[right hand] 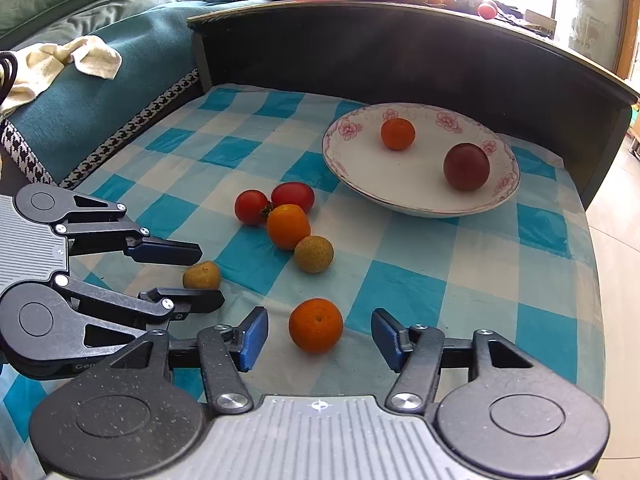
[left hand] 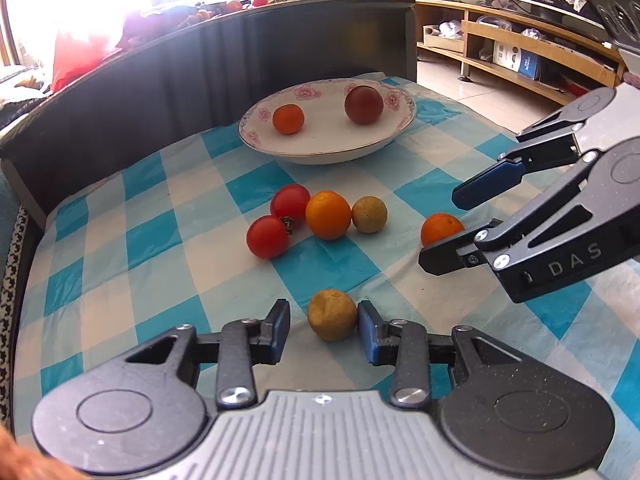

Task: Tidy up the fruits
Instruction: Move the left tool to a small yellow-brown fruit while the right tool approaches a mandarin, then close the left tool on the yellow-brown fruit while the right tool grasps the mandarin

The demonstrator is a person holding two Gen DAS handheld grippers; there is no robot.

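bright daylight — window (left hand: 72, 12) glare blown out | fisheye-bent edges | sharp

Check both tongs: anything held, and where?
Nothing held. Left tongs are open around the yellow-green fruit on the cloth, with a gap on one side. Right tongs are open, flanking the orange.

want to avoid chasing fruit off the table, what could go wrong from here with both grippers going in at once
The left gripper is open around the yellow-brown fruit; an off-centre close could send it rolling. The right gripper straddles an orange near the left one, so they might bump. A drop into the plate could roll out.
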